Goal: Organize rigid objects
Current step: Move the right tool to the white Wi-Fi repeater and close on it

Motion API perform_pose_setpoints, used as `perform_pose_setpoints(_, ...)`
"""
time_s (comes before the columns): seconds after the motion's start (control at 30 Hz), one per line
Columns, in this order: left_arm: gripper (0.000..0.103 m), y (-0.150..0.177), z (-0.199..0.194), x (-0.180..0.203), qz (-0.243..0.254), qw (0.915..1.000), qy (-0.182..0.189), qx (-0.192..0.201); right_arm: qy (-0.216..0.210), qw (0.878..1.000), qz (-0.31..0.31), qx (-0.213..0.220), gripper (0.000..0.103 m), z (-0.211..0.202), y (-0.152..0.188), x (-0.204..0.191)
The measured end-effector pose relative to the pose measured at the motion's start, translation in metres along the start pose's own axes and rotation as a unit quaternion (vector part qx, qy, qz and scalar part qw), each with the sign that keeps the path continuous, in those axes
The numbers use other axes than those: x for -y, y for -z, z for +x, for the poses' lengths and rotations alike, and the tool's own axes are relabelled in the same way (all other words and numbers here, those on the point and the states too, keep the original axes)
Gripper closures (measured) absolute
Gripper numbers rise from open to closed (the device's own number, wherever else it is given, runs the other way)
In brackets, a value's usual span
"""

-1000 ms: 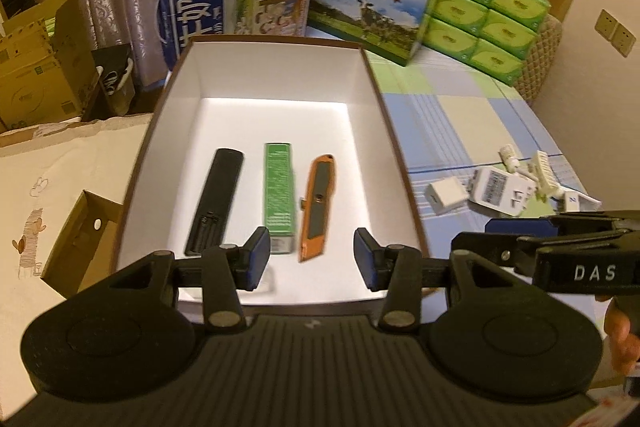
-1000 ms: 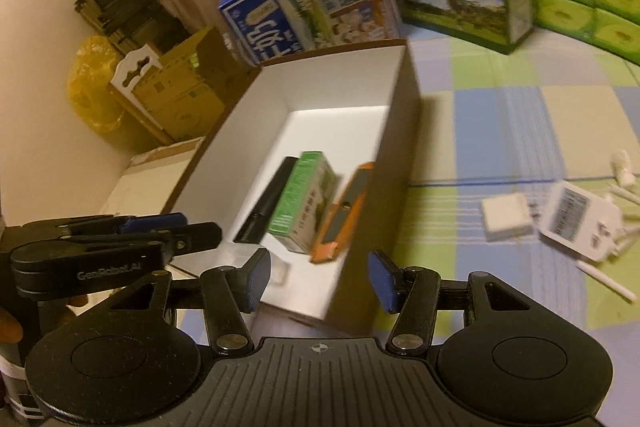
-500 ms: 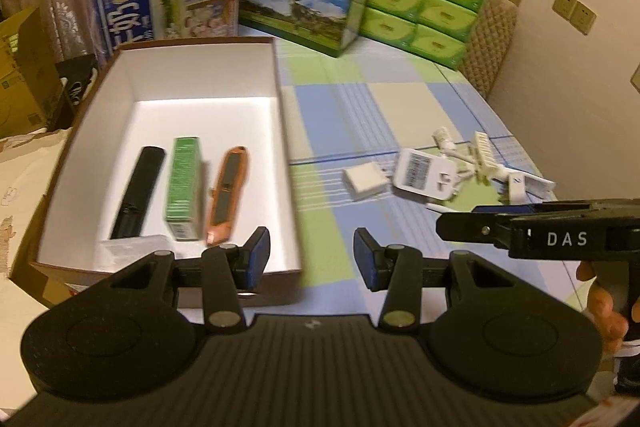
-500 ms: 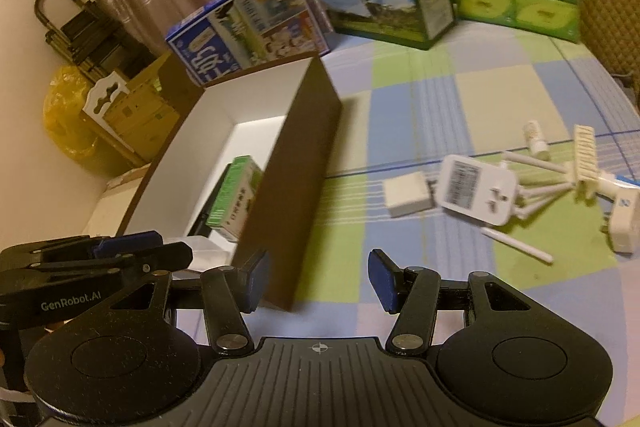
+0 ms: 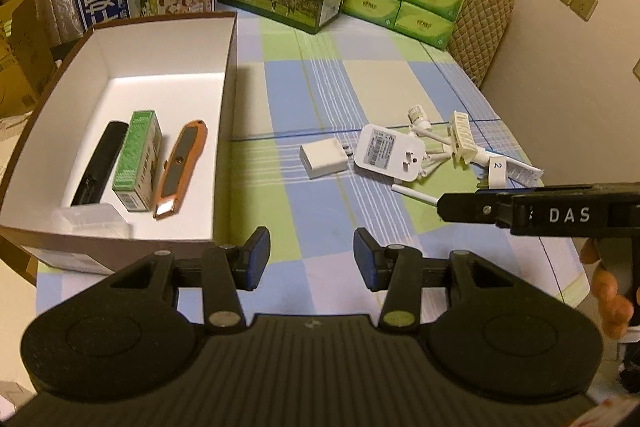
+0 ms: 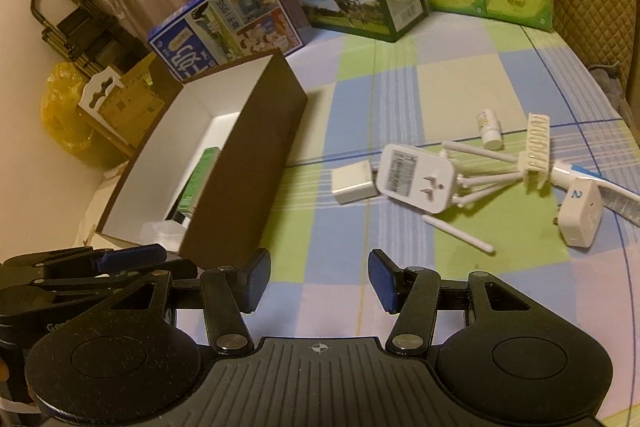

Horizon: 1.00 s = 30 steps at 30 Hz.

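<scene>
Partway through: black remote [image 5: 98, 163], green carton [image 5: 138, 159] and orange utility knife [image 5: 182, 169] already side by side in the brown box [image 5: 226, 87]. Still loose on the checked tablecloth [image 5: 320, 83], well apart from the box: white charger cube [image 5: 323, 159], white plug adapter [image 5: 390, 151], small parts. Left gripper [image 5: 307, 259] and right gripper [image 6: 319, 281] both released, grasping nothing.

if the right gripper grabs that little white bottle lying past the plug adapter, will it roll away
Probably: the small white bottle looks round and lies on its side on the tablecloth, so a nudge may roll it. It looks rigid and light; the open right gripper should span it.
</scene>
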<state>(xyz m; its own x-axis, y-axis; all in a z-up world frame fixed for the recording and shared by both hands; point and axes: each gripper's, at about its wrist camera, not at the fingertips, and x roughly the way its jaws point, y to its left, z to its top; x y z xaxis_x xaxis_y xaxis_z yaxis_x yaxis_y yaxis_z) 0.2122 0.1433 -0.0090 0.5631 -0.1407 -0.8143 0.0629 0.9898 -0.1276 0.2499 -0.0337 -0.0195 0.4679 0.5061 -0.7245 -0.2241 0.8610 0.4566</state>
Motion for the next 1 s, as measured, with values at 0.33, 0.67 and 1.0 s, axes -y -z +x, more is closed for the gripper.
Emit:
perform_pose_setpoints(0.33,0.062,0.004,0.026,0.021,-0.020,0.9995,-0.013,-0.022,-0.001,0.999,-0.022,-0.028,0.052,0.009,-0.007,0.040)
perform_pose_setpoints(0.67,0.062,0.017,0.063,0.018,-0.061,0.9955,-0.044,-0.058,0.022,0.995,-0.095,-0.035,0.052,0.039,-0.048,0.100)
perform_pose_setpoints(1.0,0.062,0.039,0.063,-0.004,-0.122,0.9853,-0.092,-0.075,0.002,0.986,-0.160,-0.038,0.052,0.091,-0.091,0.113)
